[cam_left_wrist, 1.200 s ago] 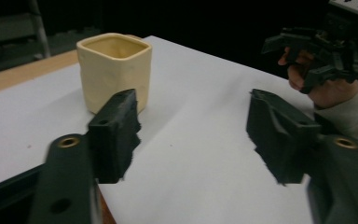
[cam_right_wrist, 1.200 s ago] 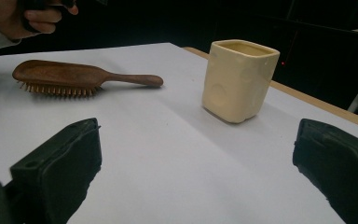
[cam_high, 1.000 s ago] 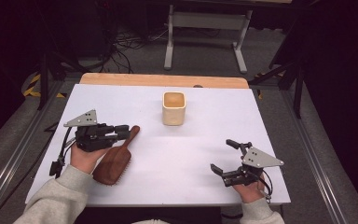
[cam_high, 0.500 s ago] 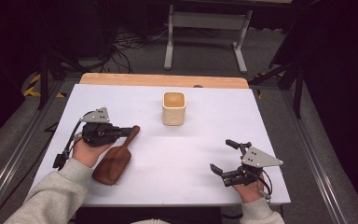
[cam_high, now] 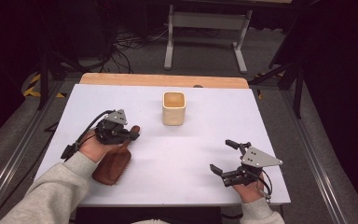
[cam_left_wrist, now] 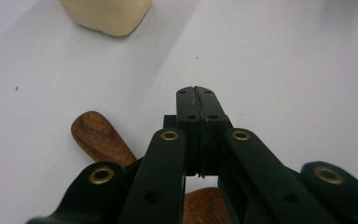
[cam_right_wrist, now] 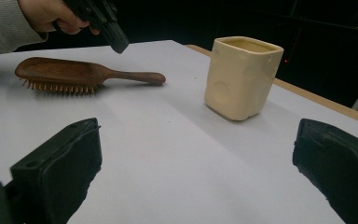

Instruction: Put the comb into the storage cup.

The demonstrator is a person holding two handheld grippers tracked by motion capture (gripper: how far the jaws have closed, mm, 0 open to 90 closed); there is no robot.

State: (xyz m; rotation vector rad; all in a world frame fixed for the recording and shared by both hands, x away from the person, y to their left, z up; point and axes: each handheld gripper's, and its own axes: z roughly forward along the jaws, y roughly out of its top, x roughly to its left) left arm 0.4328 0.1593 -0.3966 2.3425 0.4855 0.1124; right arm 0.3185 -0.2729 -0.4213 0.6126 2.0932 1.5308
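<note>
**Left jaws pressed together, right jaws spread wide**

The left gripper (cam_high: 129,135) sits over the left half of the tabletop, held in the person's left hand (cam_high: 92,145), with a grey-sleeved forearm (cam_high: 51,196) running in from the bottom left corner. In the left gripper view its two black jaws meet flat against each other with nothing between them, raised above the surface.

The right gripper (cam_high: 224,157) sits near the tabletop's front right corner, gripped by the right hand (cam_high: 249,189) at the front edge. Its jaws stand far apart, pointing leftward and away from the person.
</note>
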